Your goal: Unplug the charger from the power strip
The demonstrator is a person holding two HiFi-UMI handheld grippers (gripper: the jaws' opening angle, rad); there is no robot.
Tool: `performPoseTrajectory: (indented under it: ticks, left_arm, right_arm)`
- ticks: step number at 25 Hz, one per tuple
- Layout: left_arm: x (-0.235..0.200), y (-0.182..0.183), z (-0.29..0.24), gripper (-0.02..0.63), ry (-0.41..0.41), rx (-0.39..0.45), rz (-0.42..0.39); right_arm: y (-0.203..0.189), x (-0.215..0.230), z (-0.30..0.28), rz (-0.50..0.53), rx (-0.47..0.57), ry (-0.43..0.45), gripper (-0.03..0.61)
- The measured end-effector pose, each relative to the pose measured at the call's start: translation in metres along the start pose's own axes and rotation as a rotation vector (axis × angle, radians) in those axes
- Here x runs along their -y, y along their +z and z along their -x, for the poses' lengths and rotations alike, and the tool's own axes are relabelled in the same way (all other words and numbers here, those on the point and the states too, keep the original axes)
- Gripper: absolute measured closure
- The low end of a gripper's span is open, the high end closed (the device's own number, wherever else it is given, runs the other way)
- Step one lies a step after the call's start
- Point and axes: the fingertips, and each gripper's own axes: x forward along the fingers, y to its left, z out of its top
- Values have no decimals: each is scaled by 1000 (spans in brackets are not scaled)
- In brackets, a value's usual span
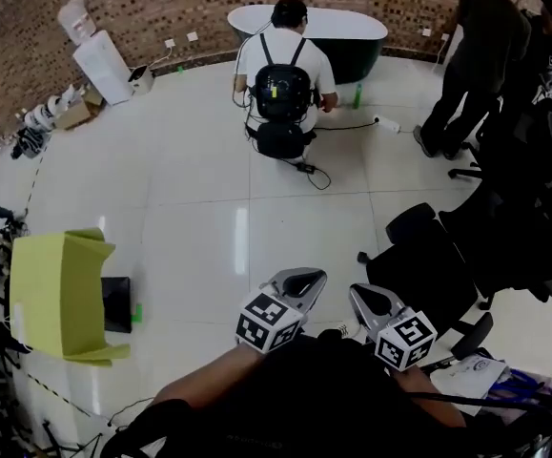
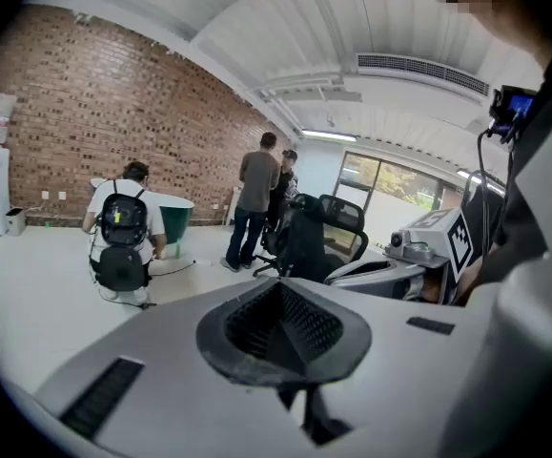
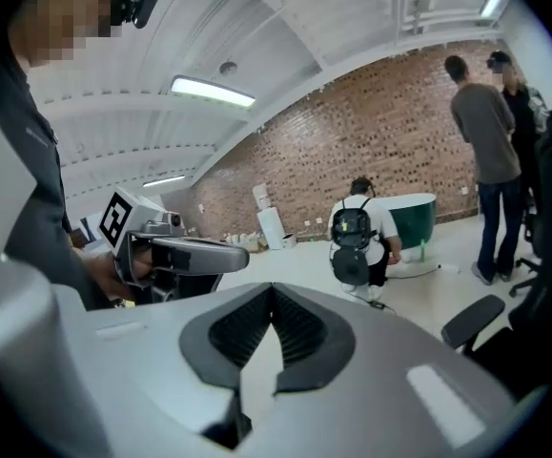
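While both are held low in front of the wearer's dark-sleeved arms, the left tool point(image 1: 302, 277) and the right tool point(image 1: 358, 294) sit side by side, near each other but apart, pointing out over the white tiled floor point(image 1: 199, 189). Each tool's own view shows its ribbed dark pads point(image 2: 252, 322) pressed together with nothing between them (the same on the right point(image 3: 304, 337)).

Just right of the right tool stands a black office chair point(image 1: 426, 267), with more black chairs point(image 1: 533, 208) beyond it. Off to the left an open yellow-green cardboard box point(image 1: 56, 294) sits on the floor.

Well beyond, a person with a black backpack point(image 1: 282, 93) crouches facing a dark green bathtub point(image 1: 352, 41) with a white rim, set against the brick wall point(image 1: 161, 8). The white power strip point(image 1: 386, 122) lies on the floor just right of that person, a black cable running from it toward them, well apart from both tools. Whether anything is plugged into it is too small to tell. A small black block point(image 1: 305, 168) on a cable lies just behind the crouching person. Two standing people point(image 1: 485, 55) are right of the strip, and a white water dispenser point(image 1: 102, 65) stands by the wall at the left.
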Motion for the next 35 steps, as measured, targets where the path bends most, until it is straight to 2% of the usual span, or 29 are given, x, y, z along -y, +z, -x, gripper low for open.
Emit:
performPoseTrajectory:
  ticks: [7,13,17,20,24,28,32,35]
  left_arm:
    - [-45,-32,112,607,198,69,63]
    - [-87,-78,210,607,465,146,197]
    - [-98,-81,252,607,658,234,248]
    - [-105,-96,277,607,775,243,278]
    - [-111,-109,299,607,928,301,380]
    - [-113,-98,297,607,1022,328,389]
    - [-106,-103,295,607,1108,347,454]
    - [-100,-105,295,607,1175,356,482]
  right_arm:
    - [-10,-105,-77,110,-74,237,575]
    - [-20,-178,-134,221,-128,462,575]
    - [-25,-218,-163,267,-191,659,575]
    - [-29,-245,-180,337,-226,800,575]
    - [-28,-254,-194,361,-278,925,575]
    - [-32,-253,-202,399,-345,1033,575]
    - [-32,-250,-199,469,-364,1115,575]
    - [-30,-246,-200,466,-386,1167,575]
